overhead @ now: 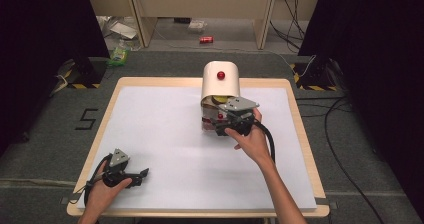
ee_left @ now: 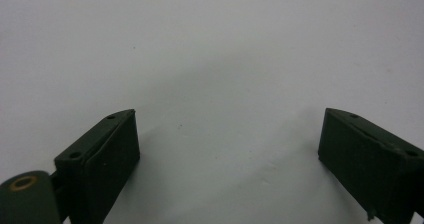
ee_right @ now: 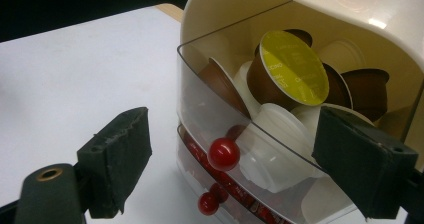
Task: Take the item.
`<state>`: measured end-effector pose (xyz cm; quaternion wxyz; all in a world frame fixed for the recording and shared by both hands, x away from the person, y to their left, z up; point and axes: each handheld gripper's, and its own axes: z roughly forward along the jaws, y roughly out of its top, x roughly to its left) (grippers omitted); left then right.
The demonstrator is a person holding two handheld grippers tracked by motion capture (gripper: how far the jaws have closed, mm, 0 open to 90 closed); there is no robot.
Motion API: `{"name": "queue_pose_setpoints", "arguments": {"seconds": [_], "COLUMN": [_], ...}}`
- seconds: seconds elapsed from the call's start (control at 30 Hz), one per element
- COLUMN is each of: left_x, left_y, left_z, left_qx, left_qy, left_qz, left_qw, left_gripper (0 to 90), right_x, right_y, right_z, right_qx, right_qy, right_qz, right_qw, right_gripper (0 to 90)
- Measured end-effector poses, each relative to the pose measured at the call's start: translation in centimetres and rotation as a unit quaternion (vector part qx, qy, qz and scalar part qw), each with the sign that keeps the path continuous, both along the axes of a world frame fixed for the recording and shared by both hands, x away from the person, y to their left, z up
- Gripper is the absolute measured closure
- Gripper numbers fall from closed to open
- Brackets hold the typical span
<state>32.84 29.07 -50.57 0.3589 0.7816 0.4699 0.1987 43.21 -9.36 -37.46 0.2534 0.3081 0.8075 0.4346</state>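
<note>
1 worktop (overhead: 165, 134), white top w/ wood edge. 1 cream capsule dispenser (overhead: 220, 81) on it. 2 clear drawers: upper drawer (ee_right: 220, 119) tipped open, lower drawer (ee_right: 220, 194) under it. 3 red knobs: 1 on the dispenser's top (overhead: 220, 75), 1 on the upper drawer (ee_right: 223, 154), 1 on the lower (ee_right: 207, 203). Capsules in the upper drawer: 1 yellow-lid capsule (ee_right: 292, 74), approx. 3 more brown, several white; exact no. can't tell, they overlap. 2 hand-held grippers: left (overhead: 142, 175), right (overhead: 220, 123). 1 red can (overhead: 206, 40) on floor.
</note>
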Motion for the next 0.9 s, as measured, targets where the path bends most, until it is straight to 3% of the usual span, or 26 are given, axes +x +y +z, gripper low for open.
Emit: {"name": "queue_pose_setpoints", "arguments": {"seconds": [0.3, 0.53, 0.9], "left_x": [0.0, 0.0, 0.0], "left_y": [0.0, 0.0, 0.0], "left_z": [0.0, 0.0, 0.0], "left_qx": [0.0, 0.0, 0.0], "left_qy": [0.0, 0.0, 0.0], "left_qz": [0.0, 0.0, 0.0], "left_qw": [1.0, 1.0, 1.0], "left_gripper": [8.7, 8.7, 8.7], "right_x": [-0.9, -2.3, -4.1], "right_y": [-0.2, -0.7, -0.8], "right_z": [0.0, -0.4, -0.8], "right_qx": [0.0, 0.017, 0.012], "right_qy": [0.003, 0.003, -0.006], "right_qz": [0.01, 0.021, 0.027], "right_qw": [0.9999, 0.9996, 0.9996], "right_gripper": [16.0, 16.0, 16.0]}}
